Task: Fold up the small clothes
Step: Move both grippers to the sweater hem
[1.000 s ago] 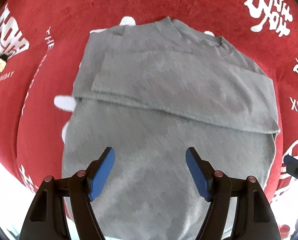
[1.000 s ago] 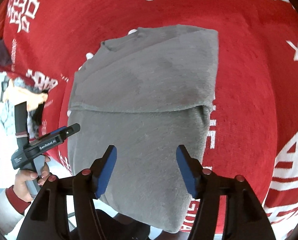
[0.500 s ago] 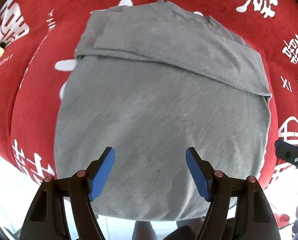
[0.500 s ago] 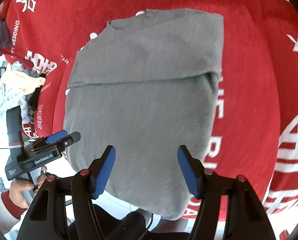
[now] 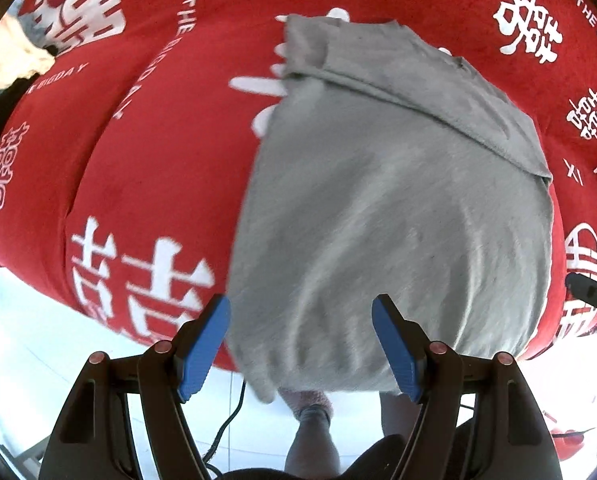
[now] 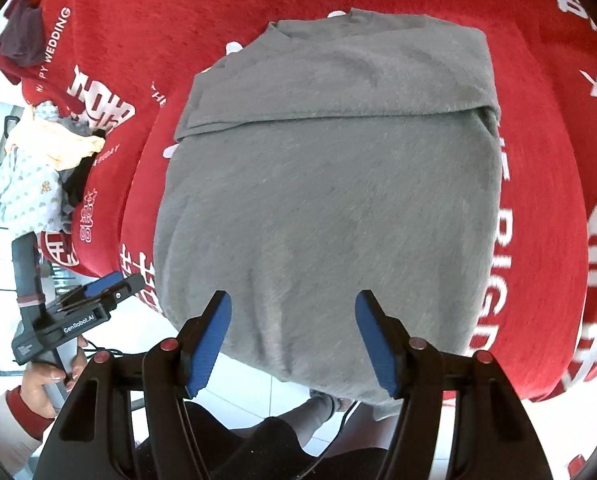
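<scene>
Grippers come first in both wrist views: the left gripper [image 5: 300, 340] and the right gripper [image 6: 290, 338] each stand with blue pads spread wide and nothing between them, hovering above the cloth rather than pinching it. Over the last second both have drawn back toward the near edge of the table. A second ago each looked down on the middle of the shirt; now the white floor [image 5: 26, 340] and the person's legs show under the pads. In the right wrist view the left gripper [image 6: 98, 296] hangs out past the shirt's left edge, held in a hand [image 6: 44, 380] with a red cuff.

The shirt [image 5: 398, 208] itself has not shifted. It is grey and lies flat on the red cloth, its top part folded down so that a hem runs straight across it. Its lower end droops over the near table edge [image 6: 338, 376]. My judgement is that the sleeves and top are folded in, and that both hands are moving into place to take the hanging bottom hem and carry it up for the next fold. The drooping end should be easy to catch but may sag unevenly.

The tablecloth [image 6: 558, 168] is red pile with white wedding lettering. Farther off, at its left edge, sits a heap of other small clothes [image 6: 38, 168], pale, yellow and dark red, seemingly waiting their turn.
</scene>
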